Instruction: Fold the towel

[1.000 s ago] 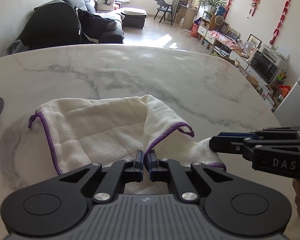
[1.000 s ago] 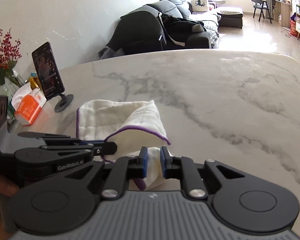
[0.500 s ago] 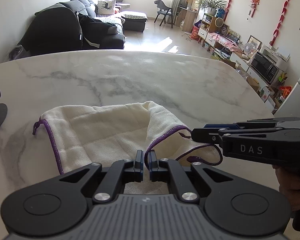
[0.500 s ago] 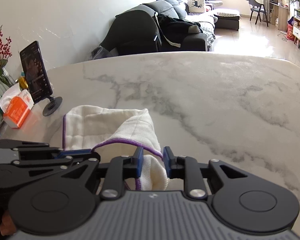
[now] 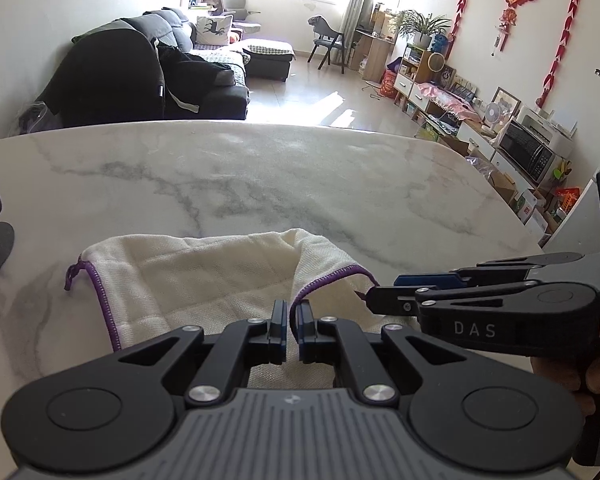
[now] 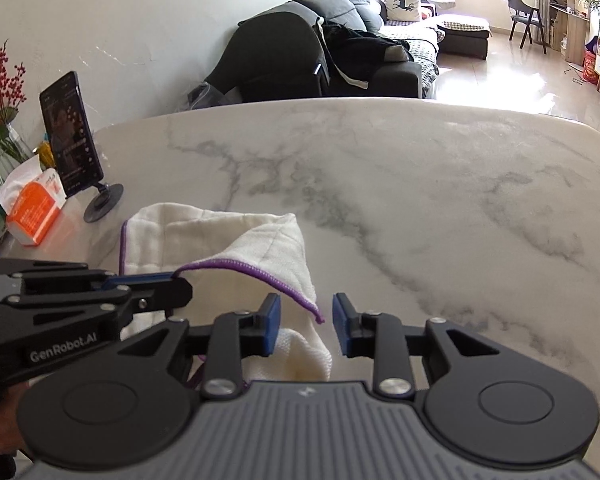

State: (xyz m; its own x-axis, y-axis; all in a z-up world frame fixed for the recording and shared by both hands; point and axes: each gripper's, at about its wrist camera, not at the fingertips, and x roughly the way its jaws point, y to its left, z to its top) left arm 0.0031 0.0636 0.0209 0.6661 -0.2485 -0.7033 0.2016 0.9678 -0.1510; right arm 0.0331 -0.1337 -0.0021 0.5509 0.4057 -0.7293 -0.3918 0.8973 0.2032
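Towel [image 5: 204, 280]: cream cloth with a coarse waffle weave and a purple stitched hem. Counter [image 5: 260, 176]: smooth, polished white marble with grey veins and a soft sheen. Left gripper [image 5: 291, 316] and right gripper [image 6: 302, 320]: matt black plastic, bright metal screws, ribbed grey housing, blue pads inside the jaws.

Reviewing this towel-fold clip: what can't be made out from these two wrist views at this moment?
- Near edge of the towel: hidden in both views by the gripper bodies.
- Whether the left hand-held gripper pinches the purple hem: its narrow gap is unreadable in the left wrist view; the right wrist view shows it only side-on.
- Phone screen content: too small, right wrist view.
- Right hand-held gripper: open, fingers apart.
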